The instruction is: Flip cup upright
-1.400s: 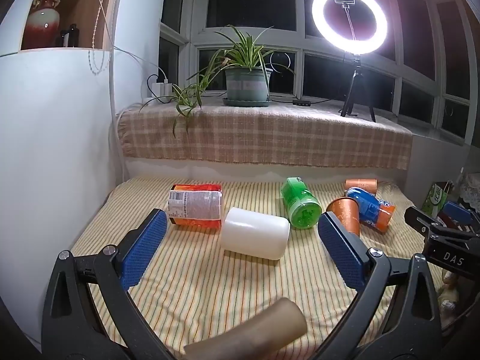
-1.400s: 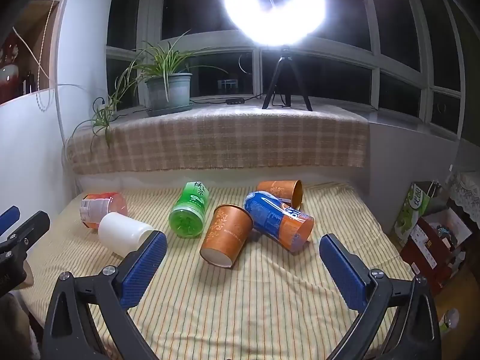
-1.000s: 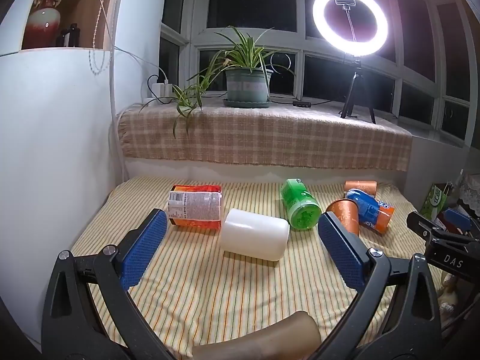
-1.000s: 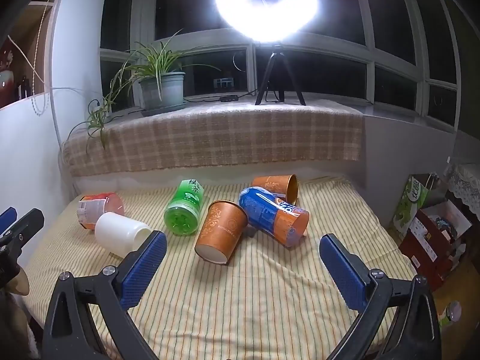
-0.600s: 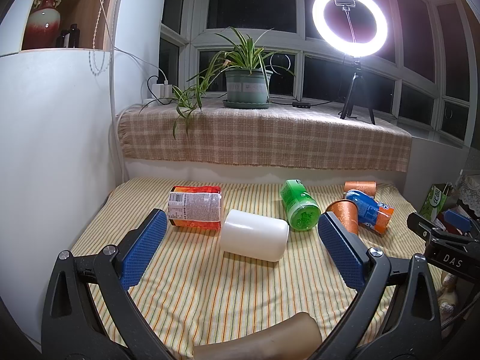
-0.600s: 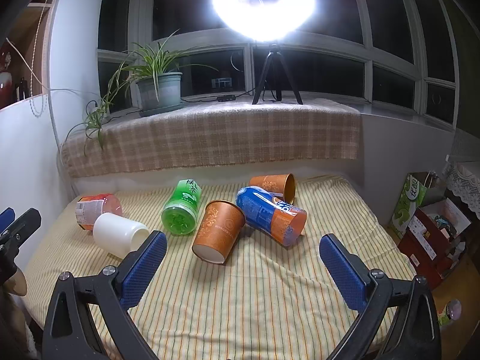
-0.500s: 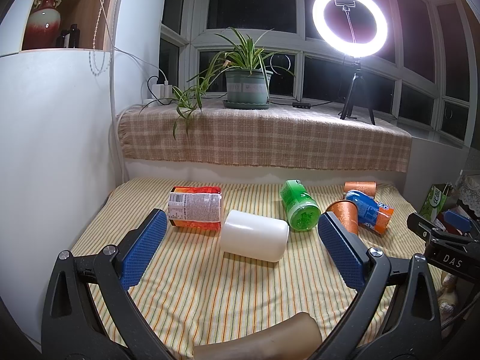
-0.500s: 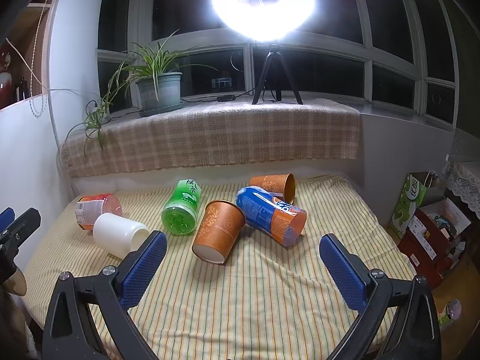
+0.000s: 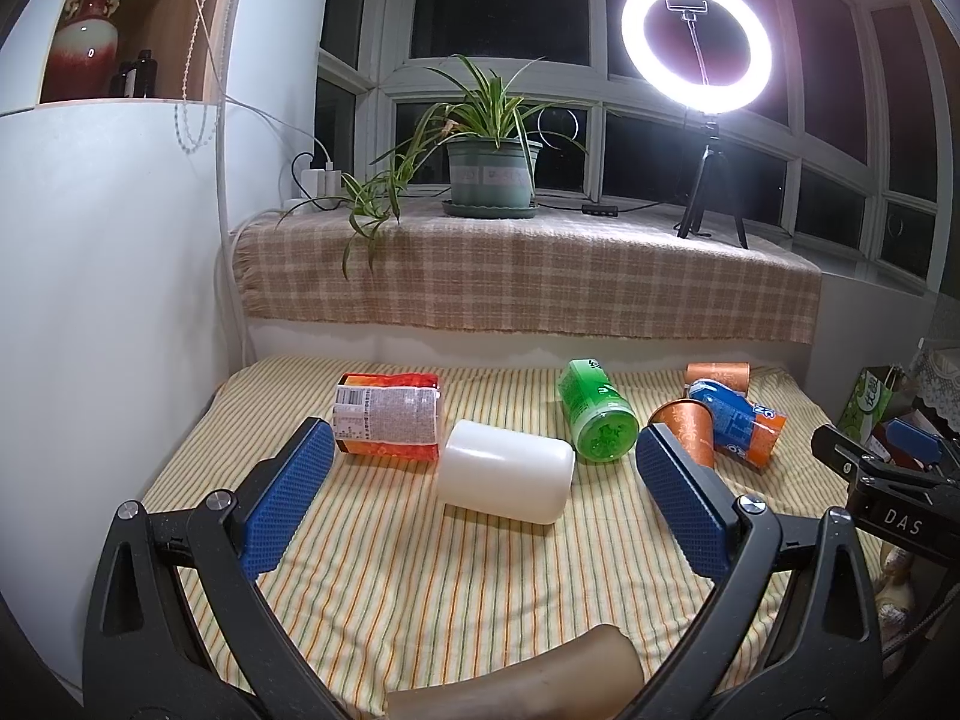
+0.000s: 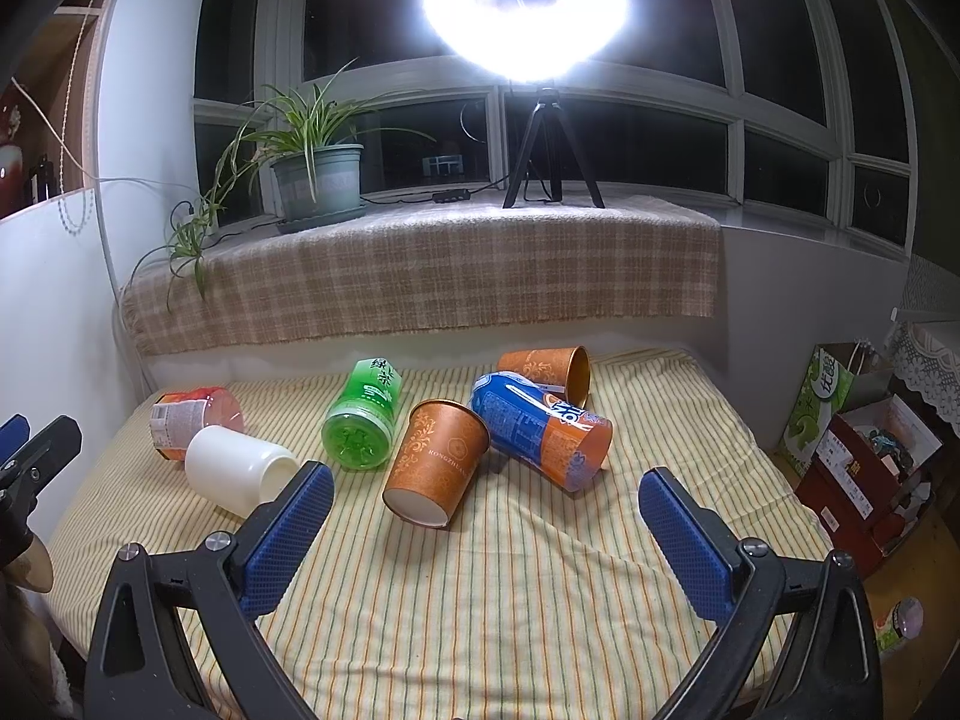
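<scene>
Several cups lie on their sides on the striped cloth. A white cup (image 9: 505, 471) lies ahead of my open, empty left gripper (image 9: 480, 504); it also shows in the right wrist view (image 10: 237, 468). An orange paper cup (image 10: 435, 462) lies ahead of my open, empty right gripper (image 10: 486, 540), its mouth toward me. Beside it lie a blue-orange cup (image 10: 543, 429), a green cup (image 10: 363, 414), a second orange cup (image 10: 549, 369) behind, and a red-orange cup (image 9: 387, 414) at the left.
A brown cylinder (image 9: 528, 681) lies at the near edge under the left gripper. A plaid-covered sill (image 10: 420, 276) with a potted plant (image 10: 318, 180) and a ring light tripod (image 10: 543, 162) stands behind. A white wall (image 9: 108, 330) is left, boxes (image 10: 858, 438) right.
The right gripper view has drifted slightly, so the cups sit a little lower and to the left. The left gripper and the cups have hardly moved.
</scene>
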`<state>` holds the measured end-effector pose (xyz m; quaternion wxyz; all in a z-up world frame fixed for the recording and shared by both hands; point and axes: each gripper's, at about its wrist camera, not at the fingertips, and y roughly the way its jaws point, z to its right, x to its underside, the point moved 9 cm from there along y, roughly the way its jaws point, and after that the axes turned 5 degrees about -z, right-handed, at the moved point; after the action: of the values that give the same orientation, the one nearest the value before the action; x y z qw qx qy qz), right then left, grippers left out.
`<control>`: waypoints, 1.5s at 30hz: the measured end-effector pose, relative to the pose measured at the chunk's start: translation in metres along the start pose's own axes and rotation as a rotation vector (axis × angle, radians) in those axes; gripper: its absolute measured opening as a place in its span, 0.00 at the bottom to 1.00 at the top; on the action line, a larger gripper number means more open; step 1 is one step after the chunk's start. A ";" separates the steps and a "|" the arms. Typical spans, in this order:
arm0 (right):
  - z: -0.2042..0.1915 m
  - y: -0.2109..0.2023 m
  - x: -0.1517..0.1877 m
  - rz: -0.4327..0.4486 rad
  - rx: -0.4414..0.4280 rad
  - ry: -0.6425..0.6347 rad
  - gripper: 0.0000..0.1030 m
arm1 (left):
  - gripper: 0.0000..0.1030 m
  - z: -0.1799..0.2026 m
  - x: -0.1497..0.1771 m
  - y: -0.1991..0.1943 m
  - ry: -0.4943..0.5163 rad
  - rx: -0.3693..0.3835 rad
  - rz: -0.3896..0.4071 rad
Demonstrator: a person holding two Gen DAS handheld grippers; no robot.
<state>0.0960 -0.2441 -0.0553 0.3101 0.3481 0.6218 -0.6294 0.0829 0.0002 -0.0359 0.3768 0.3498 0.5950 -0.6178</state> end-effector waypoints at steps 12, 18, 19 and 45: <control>-0.001 0.000 0.000 -0.001 0.000 -0.001 1.00 | 0.99 0.000 0.000 0.000 0.001 -0.002 0.001; -0.001 0.001 0.000 -0.001 0.001 0.002 1.00 | 0.99 0.000 0.000 0.000 0.001 -0.001 0.000; -0.001 0.001 0.000 -0.002 0.001 0.002 1.00 | 0.99 0.000 0.000 0.000 0.001 -0.001 0.000; 0.005 0.009 0.004 -0.020 0.003 0.010 1.00 | 0.99 0.015 0.001 0.006 0.004 0.001 -0.014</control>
<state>0.1012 -0.2492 -0.0635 0.3000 0.3456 0.6258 -0.6316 0.0885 -0.0153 -0.0387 0.3711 0.3469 0.5978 -0.6201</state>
